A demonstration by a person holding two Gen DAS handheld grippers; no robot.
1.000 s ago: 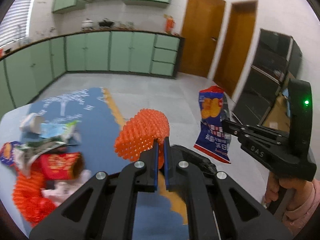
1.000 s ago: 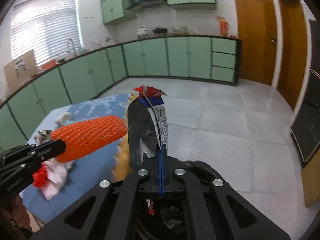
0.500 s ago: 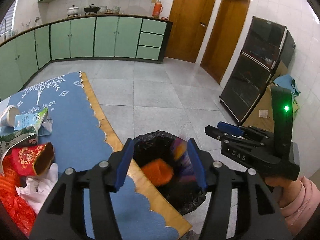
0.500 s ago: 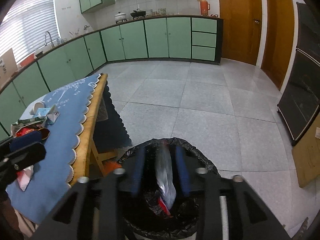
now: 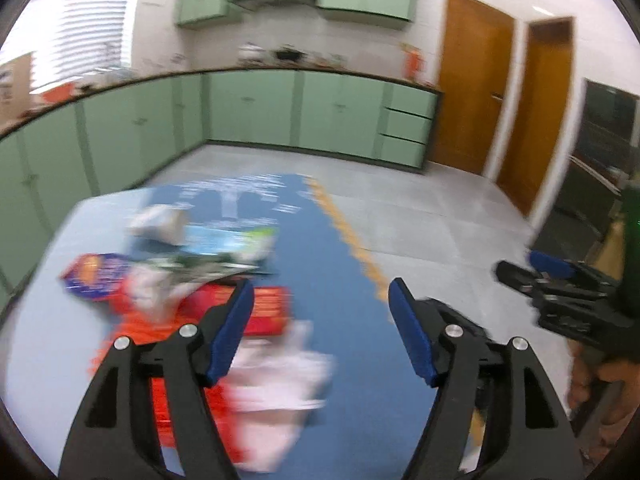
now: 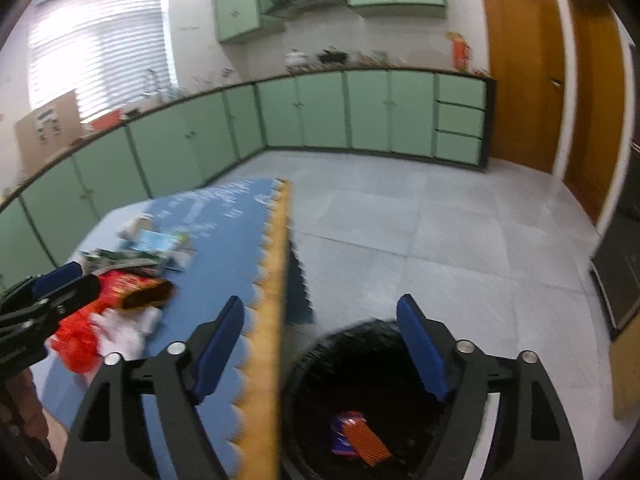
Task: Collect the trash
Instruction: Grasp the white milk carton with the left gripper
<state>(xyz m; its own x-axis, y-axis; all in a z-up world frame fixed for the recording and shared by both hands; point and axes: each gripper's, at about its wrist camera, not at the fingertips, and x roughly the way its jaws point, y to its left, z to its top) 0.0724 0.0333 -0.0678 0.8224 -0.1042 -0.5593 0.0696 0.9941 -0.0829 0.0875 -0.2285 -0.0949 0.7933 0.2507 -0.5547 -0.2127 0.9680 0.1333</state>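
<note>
Left gripper: jaws standing wide apart and holding nothing; pointing over the trash pile on the table.
Right gripper: jaws also spread and carrying nothing; hanging above the bin, table edge at its 9 o'clock.
Bin: black-lined, sitting on the floor just beside the table; a blue and orange wrapper is lying inside.
Progress: judging by this, some trash is binned but most is waiting; task looking partly done.
Trash pile: lying at 10 o'clock from the left gripper; blurred; a red carton, white crumpled paper, orange netting, a light blue packet and a blue snack bag are overlapping.
</note>
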